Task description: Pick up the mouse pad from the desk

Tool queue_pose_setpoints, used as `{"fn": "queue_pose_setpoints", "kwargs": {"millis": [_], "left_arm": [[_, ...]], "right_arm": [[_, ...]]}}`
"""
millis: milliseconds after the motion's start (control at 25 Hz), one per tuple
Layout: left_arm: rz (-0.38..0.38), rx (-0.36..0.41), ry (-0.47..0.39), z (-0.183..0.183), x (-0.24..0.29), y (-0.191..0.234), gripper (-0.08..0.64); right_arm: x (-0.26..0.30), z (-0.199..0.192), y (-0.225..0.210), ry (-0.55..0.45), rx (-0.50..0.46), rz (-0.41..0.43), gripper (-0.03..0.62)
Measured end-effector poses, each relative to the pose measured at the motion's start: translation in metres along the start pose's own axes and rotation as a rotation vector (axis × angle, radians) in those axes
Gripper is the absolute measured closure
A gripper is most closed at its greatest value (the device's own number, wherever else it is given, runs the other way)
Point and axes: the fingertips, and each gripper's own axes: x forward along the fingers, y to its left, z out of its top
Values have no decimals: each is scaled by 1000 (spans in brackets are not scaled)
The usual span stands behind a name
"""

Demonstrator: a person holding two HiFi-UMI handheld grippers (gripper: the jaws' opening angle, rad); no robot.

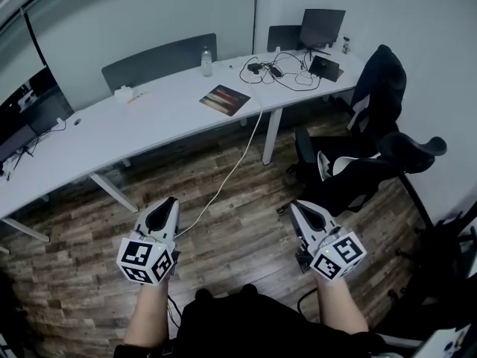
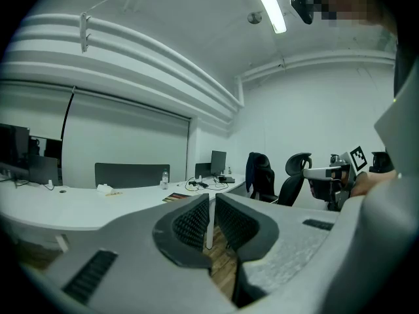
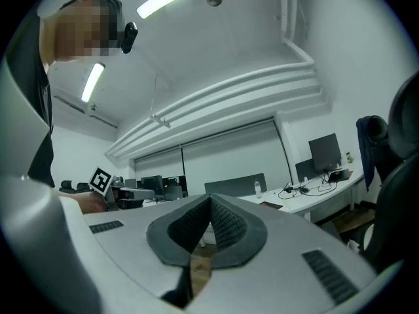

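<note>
Mouse pad (image 1: pixel 224 99) (just one) lies on desk (image 1: pixel 149 118); left tool (image 1: pixel 171 200) slightly parted, right tool (image 1: pixel 293 205) closed.

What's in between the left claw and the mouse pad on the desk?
In the head view, wooden floor, a white cable hanging down to it, and the desk's front edge lie between the left claw and the mouse pad.

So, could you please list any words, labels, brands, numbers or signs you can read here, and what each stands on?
No legible words or numbers in any view.
The marker cube on the left gripper: black-and-white square codes only, no letters.
The marker cube on the right gripper: the same.
The mouse pad: coloured streaks, no print readable.
The water bottle: label too small to read.
</note>
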Motion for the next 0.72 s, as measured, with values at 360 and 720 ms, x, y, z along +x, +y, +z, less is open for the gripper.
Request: {"fn": "queue_pose_setpoints", "kwargs": {"millis": [360,720], "left_arm": [[-6,26,29,-6,11,-42,522],[-12,29,15,1,31,-45,522]], "right_arm": [[-32,-13,-29,16,24,2,588],[-40,-16,-42,17,43,-13,588]]}}
